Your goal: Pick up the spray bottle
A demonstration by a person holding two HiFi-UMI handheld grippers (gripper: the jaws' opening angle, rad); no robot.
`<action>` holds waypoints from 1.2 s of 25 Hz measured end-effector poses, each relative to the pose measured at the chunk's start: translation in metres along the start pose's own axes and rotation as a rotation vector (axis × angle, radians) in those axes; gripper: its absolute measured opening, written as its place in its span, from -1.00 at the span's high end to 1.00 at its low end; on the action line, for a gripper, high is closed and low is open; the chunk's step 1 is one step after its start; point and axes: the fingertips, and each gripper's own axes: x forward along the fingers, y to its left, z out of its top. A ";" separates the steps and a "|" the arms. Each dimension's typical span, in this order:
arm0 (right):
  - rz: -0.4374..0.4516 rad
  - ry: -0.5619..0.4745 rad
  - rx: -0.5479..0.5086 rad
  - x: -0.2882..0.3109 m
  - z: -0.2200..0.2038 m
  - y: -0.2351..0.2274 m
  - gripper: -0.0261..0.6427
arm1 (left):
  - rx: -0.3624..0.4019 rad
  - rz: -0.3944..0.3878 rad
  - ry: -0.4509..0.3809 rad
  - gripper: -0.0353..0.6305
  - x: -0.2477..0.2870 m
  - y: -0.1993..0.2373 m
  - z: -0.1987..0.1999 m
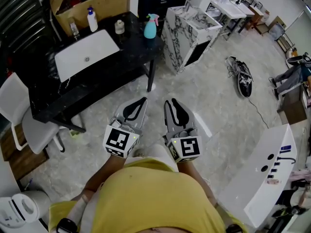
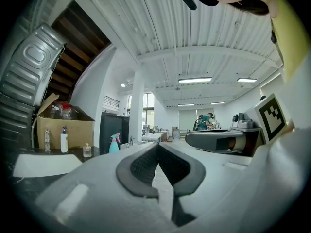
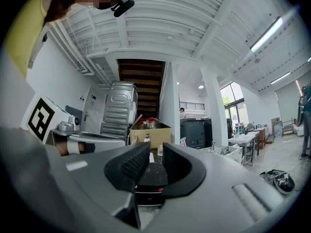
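Observation:
The teal spray bottle with a pink trigger stands upright on the far right corner of the black table. It shows small and far off in the left gripper view and in the right gripper view. Both grippers are held side by side over the floor, well short of the table, pointing toward it. My left gripper is shut, tips touching, with nothing in it. On my right gripper the jaws stand a narrow gap apart, and nothing is between them.
On the table are a white basin, a white pump bottle and a small jar, with a cardboard box behind. A marble-patterned cabinet stands right of the table. A white chair is at the left.

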 end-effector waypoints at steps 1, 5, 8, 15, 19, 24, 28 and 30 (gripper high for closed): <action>0.001 0.004 -0.003 0.004 -0.002 -0.001 0.67 | -0.005 -0.001 0.003 0.88 0.002 0.003 -0.001; 0.003 0.015 -0.007 0.019 -0.006 -0.006 0.66 | -0.011 -0.001 0.011 0.88 0.010 0.015 -0.003; 0.010 0.025 -0.009 0.032 -0.008 -0.009 0.65 | -0.018 0.007 0.009 0.88 0.017 0.025 -0.005; 0.021 0.023 -0.016 0.074 -0.019 -0.034 0.61 | 0.001 0.032 -0.006 0.88 0.049 0.053 -0.010; 0.026 0.010 -0.012 0.119 -0.027 -0.063 0.61 | 0.009 0.046 0.001 0.88 0.087 0.079 -0.020; 0.057 0.019 -0.038 0.191 -0.032 -0.103 0.56 | 0.012 0.064 0.004 0.88 0.149 0.115 -0.016; 0.076 0.047 -0.033 0.248 -0.040 -0.135 0.52 | 0.026 0.092 -0.010 0.88 0.196 0.150 -0.011; 0.079 0.064 -0.033 0.276 -0.043 -0.150 0.48 | 0.026 0.110 -0.013 0.88 0.217 0.169 -0.009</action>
